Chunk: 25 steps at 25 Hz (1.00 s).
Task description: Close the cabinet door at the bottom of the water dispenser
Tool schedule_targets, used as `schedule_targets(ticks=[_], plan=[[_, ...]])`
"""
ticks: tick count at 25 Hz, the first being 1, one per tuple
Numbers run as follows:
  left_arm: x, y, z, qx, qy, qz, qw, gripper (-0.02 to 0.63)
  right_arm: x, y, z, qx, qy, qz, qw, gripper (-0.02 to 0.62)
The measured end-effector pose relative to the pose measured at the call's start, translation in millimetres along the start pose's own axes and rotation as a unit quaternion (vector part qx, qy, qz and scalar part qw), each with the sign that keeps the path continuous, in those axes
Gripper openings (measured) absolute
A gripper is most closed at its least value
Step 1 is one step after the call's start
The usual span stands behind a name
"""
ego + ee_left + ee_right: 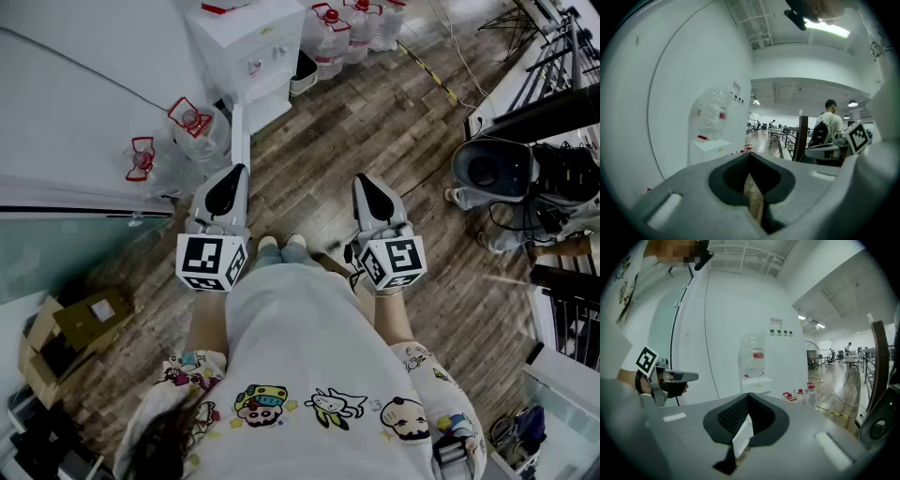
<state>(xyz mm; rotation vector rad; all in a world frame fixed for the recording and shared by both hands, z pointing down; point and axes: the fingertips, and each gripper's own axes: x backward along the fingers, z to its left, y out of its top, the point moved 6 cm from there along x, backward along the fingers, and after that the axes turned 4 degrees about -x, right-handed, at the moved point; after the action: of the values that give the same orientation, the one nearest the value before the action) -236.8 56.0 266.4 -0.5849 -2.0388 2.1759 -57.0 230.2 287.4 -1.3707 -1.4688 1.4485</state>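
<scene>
Pressing together on nothing, the jaws of the left gripper and right gripper point toward the far wall. Well beyond them stands the water dispenser, its cabinet door swung out toward the near side and seen edge-on. It is likely a light, stiff hinged panel, better pushed near its free edge than pinched. Hinge, latch and opening cannot be made out, and both gripper views cut off the dispenser's bottom.

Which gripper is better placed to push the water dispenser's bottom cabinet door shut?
Left, probably. The left gripper points almost at the open white cabinet door swung out from the white water dispenser; the right gripper sits farther aside.
</scene>
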Motion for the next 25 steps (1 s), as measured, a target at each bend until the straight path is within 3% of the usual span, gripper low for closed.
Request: schedule_targets(ticks=[7, 13, 25], plan=[[-9.2, 1.7, -9.2, -0.003, -0.01, 0.003, 0.9999, 0.0, 6.8, 3.6, -9.9, 0.0, -0.003, -0.007, 1.0, 0.003], [-10.4, 0.8, -14.3, -0.001, 0.006, 0.003, 1.0, 0.003, 16.3, 5.9, -18.4, -0.008, 0.007, -0.016, 1.0, 0.007], [-37.1, -7.4, -9.6, 0.007, 0.01, 0.016, 0.9998, 0.071, 0.2, 5.6, -44.5, -0.042, 0.023, -0.02, 0.999, 0.109]])
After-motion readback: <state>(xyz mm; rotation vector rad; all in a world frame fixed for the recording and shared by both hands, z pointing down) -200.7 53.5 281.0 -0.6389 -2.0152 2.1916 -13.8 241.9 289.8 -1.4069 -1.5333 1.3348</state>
